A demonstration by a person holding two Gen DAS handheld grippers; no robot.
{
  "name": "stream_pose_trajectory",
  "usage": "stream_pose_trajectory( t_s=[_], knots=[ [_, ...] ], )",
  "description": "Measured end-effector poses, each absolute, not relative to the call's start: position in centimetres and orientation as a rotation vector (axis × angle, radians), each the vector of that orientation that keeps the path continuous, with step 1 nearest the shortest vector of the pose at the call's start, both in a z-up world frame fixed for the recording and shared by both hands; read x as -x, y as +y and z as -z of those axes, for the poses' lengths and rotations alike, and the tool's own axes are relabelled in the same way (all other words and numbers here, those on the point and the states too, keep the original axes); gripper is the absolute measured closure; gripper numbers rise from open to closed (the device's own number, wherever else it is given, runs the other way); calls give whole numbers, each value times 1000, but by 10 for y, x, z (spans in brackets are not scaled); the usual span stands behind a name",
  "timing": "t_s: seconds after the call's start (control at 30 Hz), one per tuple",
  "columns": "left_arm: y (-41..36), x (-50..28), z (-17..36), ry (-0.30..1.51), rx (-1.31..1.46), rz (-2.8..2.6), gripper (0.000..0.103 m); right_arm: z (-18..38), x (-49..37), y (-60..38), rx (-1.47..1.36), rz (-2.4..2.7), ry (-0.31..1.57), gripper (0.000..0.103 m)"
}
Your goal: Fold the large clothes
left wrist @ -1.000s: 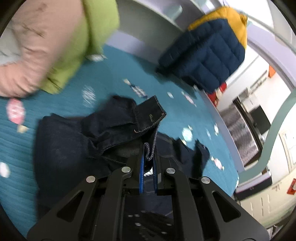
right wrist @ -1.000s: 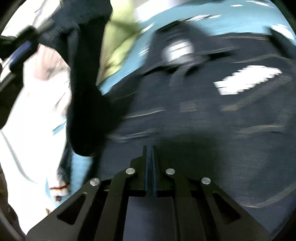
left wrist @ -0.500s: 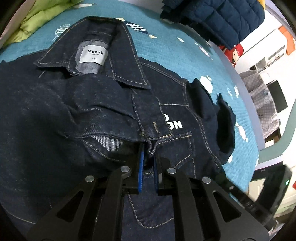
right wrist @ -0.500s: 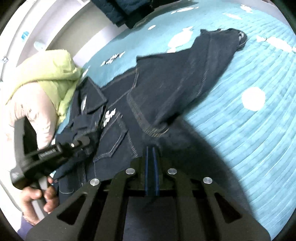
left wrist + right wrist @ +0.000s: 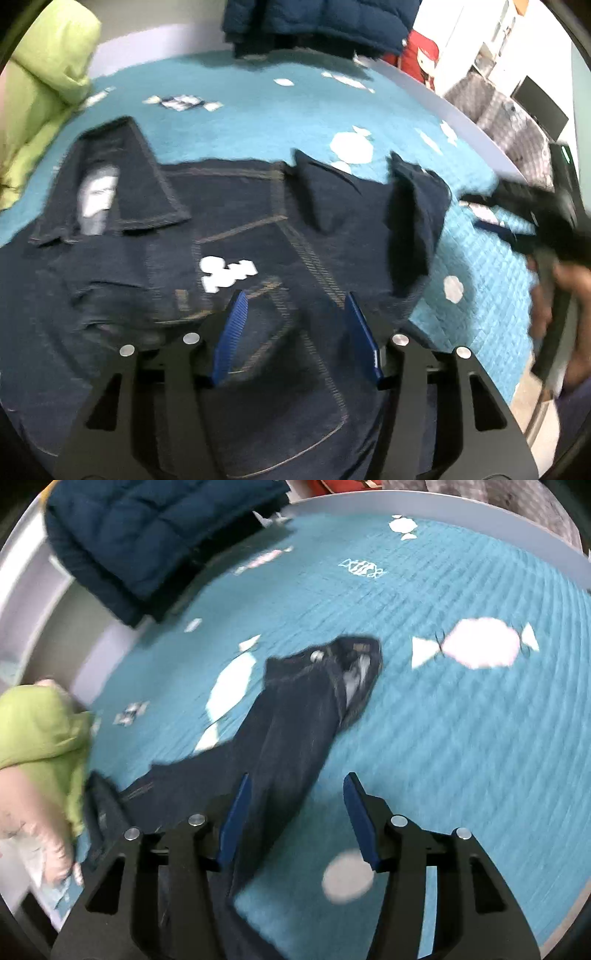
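A dark denim jacket (image 5: pixel 229 236) lies spread front-up on the teal quilt (image 5: pixel 280 110), collar at the left with a white label, white letters on the chest. My left gripper (image 5: pixel 295 306) is open and empty just above the jacket's front. Its sleeve (image 5: pixel 295 709) stretches away across the quilt in the right wrist view, cuff at the far end. My right gripper (image 5: pixel 295 790) is open and empty, over the sleeve's near part. The right gripper also shows in the left wrist view (image 5: pixel 524 221), blurred, at the jacket's right.
A navy puffer jacket (image 5: pixel 317 22) hangs at the far edge of the bed; it also shows in the right wrist view (image 5: pixel 147 535). A green and pink garment pile (image 5: pixel 37 96) lies at the left. Furniture (image 5: pixel 498 110) stands beyond the bed's right edge.
Both grippers were shut on the denim jacket and have let go and opened. The jacket now lies flat on the quilt, and both grippers have drawn back a little.
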State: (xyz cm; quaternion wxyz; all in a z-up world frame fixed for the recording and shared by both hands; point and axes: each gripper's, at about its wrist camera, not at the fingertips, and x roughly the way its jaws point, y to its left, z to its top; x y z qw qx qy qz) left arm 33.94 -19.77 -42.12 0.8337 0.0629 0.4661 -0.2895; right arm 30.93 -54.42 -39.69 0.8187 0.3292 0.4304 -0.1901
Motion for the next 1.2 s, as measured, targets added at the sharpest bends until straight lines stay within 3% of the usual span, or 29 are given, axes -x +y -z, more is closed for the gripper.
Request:
stream_pose_trajectory(
  t_s=[0.17,0.4,0.43,0.5,0.53,0.57,0.67,0.9,1.0,1.2],
  knots=[
    [-220,-345,458,1084,-198,588,47,404,-371,-536,-575,461,1043,40],
    [-222,-340,462,1059,-255,579,47,452,-410,-517,-299,533,1280,39],
    [-221,-340,462,1061,-253,580,47,452,-406,-518,-296,533,1265,41],
    [-222,-341,462,1064,-249,586,47,445,-390,-525,-352,534,1219,58],
    [-222,-342,462,1065,-250,589,47,439,-379,-530,-409,512,1182,75],
    [-223,-343,461,1065,-251,589,46,434,-366,-535,-456,491,1140,84],
    [-218,-345,459,1072,-224,590,45,426,-322,-548,-559,471,1037,96],
    [-196,-344,431,1029,-130,571,44,436,-213,-575,-941,433,756,98],
    [-182,-347,420,1023,-93,540,39,465,-170,-584,-1232,430,621,98],
    [-190,-344,421,1042,-116,555,39,491,-135,-584,-1399,451,566,85]
  ],
)
